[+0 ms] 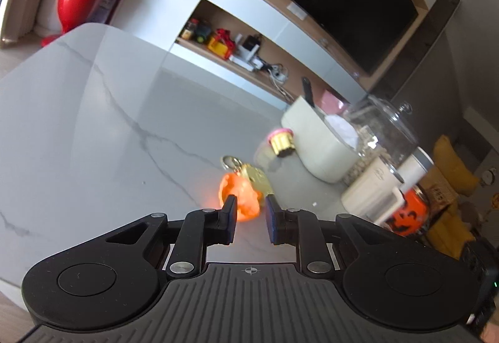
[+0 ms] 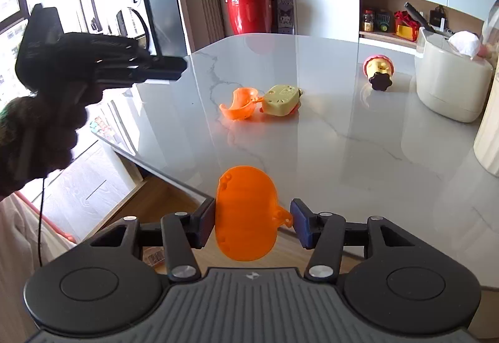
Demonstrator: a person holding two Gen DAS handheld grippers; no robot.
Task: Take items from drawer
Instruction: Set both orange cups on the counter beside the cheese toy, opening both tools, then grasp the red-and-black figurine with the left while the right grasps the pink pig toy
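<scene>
An orange oval shell half [image 2: 246,212] stands between the fingers of my right gripper [image 2: 253,224], which is shut on it just over the table's near edge. Farther out on the marble table [image 2: 327,137] lie another orange shell piece [image 2: 238,104] and a pale yellow keyring toy [image 2: 280,99], touching each other. In the left wrist view the same orange piece [image 1: 241,198] and yellow toy [image 1: 257,177] lie just beyond my left gripper [image 1: 249,218], which is open above the table with nothing between its fingers. No drawer shows in either view.
A pink-topped toy [image 2: 379,71] lies on its side near a white container [image 2: 452,87] at the far right. A glass jar [image 1: 383,131], a white canister [image 1: 371,193] and a pumpkin jar [image 1: 408,215] crowd that side. My left gripper [image 2: 177,67], held in a hand [image 2: 46,131], hangs at the left.
</scene>
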